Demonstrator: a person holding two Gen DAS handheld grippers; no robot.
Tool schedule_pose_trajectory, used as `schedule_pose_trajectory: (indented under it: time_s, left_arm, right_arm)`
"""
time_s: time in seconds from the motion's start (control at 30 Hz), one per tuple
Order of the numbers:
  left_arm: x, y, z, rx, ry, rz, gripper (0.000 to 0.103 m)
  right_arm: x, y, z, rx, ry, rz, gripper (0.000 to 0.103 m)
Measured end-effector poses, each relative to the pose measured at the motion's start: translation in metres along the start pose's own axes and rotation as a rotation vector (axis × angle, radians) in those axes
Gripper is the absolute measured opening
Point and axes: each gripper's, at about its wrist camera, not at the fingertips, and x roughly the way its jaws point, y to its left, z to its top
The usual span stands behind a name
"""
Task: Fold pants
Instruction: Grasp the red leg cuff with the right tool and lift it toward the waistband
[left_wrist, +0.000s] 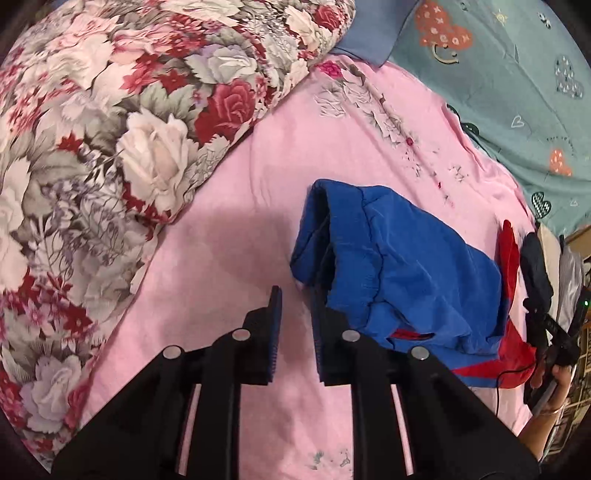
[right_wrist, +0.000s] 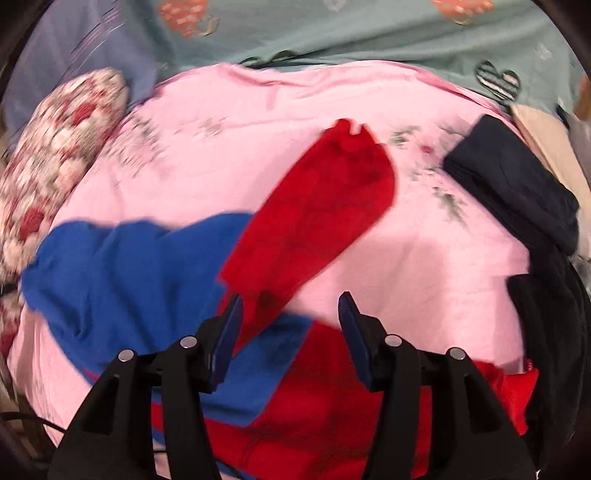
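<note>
The pants are blue and red. In the left wrist view they lie bunched on the pink sheet (left_wrist: 229, 229), with the blue part (left_wrist: 406, 258) folded over and red cloth (left_wrist: 509, 251) showing beyond it. My left gripper (left_wrist: 295, 295) is shut with only a narrow slit between its pads; nothing is in it, and the blue edge lies just beside its right finger. In the blurred right wrist view a red leg (right_wrist: 317, 206) stretches away over the sheet, with the blue part (right_wrist: 122, 280) at the left. My right gripper (right_wrist: 291, 299) stands open above the red cloth, its pads off the fabric.
A thick floral quilt (left_wrist: 110, 147) is piled along the left. A teal sheet with hearts (left_wrist: 517, 92) lies beyond the pink one. Dark folded clothes (right_wrist: 517, 184) and a beige item (right_wrist: 546, 140) sit at the right edge. A person's hand (left_wrist: 554, 380) holds the other gripper.
</note>
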Motion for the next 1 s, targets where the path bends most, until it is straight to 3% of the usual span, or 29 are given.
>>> schedule_pose_trajectory:
  time_s: [0.03, 0.1, 0.13, 0.23, 0.37, 0.6, 0.67, 0.7, 0.73, 0.83, 1.0]
  left_arm:
    - [-0.004, -0.003, 0.0, 0.007, -0.012, -0.009, 0.024]
    - [-0.015, -0.015, 0.002, 0.03, -0.057, -0.033, 0.062]
    - [-0.023, -0.025, 0.003, 0.052, -0.099, -0.037, 0.065]
    - [-0.031, -0.061, 0.006, 0.154, -0.163, -0.082, 0.069]
    - [-0.008, -0.097, 0.007, 0.21, -0.131, -0.122, 0.07]
    - [0.067, -0.114, -0.009, 0.29, -0.001, 0.102, 0.071]
    - [0.075, -0.109, -0.015, 0.301, 0.014, 0.12, 0.071]
    - [0.075, -0.108, -0.018, 0.316, 0.013, 0.125, 0.071]
    - [0.075, -0.108, -0.021, 0.329, 0.01, 0.129, 0.071]
    - [0.074, -0.108, -0.026, 0.372, 0.007, 0.146, 0.071]
    - [0.074, -0.104, -0.025, 0.369, 0.01, 0.119, 0.071]
  right_arm:
    - [0.002, -0.007, 0.008, 0.025, -0.003, -0.011, 0.06]
    - [0.009, -0.015, 0.028, 0.057, -0.004, -0.045, 0.065]
    - [0.014, -0.015, 0.036, 0.055, -0.002, -0.05, 0.065]
    - [0.034, -0.005, 0.062, 0.046, 0.021, -0.076, 0.065]
    - [0.062, 0.011, 0.09, 0.048, 0.027, -0.117, 0.065]
    - [0.109, 0.026, 0.116, 0.067, 0.081, -0.203, 0.065]
    - [0.118, 0.024, 0.115, 0.058, 0.097, -0.24, 0.043]
    - [0.119, 0.022, 0.114, 0.061, 0.105, -0.247, 0.016]
    - [0.117, 0.015, 0.112, 0.084, 0.11, -0.236, 0.004]
    - [0.08, -0.004, 0.108, 0.117, 0.018, -0.198, 0.004]
    - [-0.039, -0.068, 0.073, 0.223, -0.186, -0.076, 0.004]
